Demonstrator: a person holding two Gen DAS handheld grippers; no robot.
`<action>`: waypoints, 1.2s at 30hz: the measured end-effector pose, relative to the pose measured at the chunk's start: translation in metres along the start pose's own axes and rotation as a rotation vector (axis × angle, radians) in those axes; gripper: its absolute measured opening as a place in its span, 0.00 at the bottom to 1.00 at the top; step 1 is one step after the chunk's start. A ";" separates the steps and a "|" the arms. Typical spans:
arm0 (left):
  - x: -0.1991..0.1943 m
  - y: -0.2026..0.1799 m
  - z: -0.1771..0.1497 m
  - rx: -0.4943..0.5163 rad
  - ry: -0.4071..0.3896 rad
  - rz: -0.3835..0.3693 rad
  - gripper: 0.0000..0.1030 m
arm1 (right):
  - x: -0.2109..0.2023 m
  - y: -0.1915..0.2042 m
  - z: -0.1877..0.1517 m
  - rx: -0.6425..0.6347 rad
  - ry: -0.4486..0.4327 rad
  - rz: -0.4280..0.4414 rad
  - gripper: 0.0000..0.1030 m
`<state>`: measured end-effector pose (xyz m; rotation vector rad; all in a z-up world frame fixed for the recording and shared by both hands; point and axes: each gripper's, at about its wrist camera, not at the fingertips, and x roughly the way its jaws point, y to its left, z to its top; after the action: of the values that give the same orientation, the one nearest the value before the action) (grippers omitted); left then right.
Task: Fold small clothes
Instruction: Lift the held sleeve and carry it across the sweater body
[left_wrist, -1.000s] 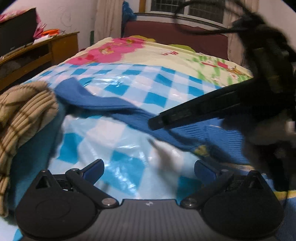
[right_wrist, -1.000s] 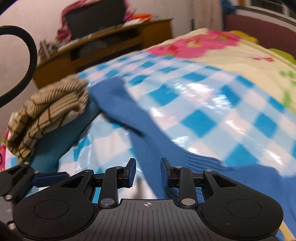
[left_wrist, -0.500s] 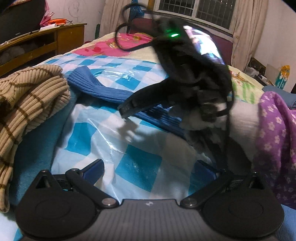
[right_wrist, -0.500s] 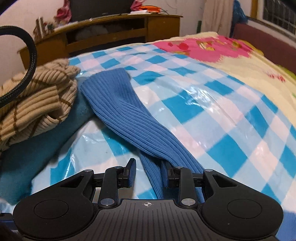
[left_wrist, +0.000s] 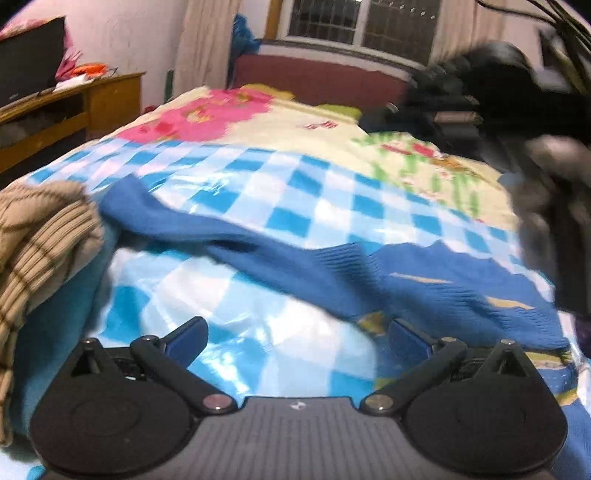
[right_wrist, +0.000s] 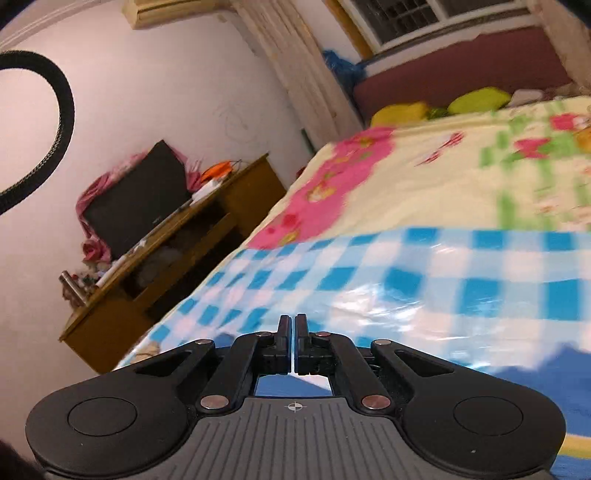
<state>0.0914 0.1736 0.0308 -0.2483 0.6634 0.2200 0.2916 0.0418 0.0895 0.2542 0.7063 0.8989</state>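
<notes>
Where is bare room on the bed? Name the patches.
Free: checked sheet between blue sweater and floral quilt; also the patch between its sleeve and the left gripper. Crowded: left edge, striped sweater piled on teal cloth.

Right gripper (right_wrist: 294, 345) — jaws just closed, nothing visible between — above blue sweater (right_wrist: 532, 384) on checkered sheet (right_wrist: 406, 280).

The left gripper (left_wrist: 295, 341) holds its jaws wide apart, and the right gripper (right_wrist: 294, 328) has just squeezed its jaws together on nothing.
</notes>
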 end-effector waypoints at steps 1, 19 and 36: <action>0.001 -0.003 -0.001 -0.006 -0.005 -0.007 1.00 | -0.004 -0.002 -0.004 -0.039 0.028 -0.019 0.01; 0.005 0.036 -0.017 -0.103 0.053 -0.007 1.00 | 0.171 0.071 -0.092 -0.567 0.412 -0.122 0.18; -0.004 0.011 -0.001 -0.042 0.007 -0.028 1.00 | 0.071 0.019 0.001 -0.007 0.093 0.019 0.05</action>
<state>0.0845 0.1829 0.0310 -0.2985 0.6627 0.2061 0.3103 0.1096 0.0669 0.2142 0.7874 0.9359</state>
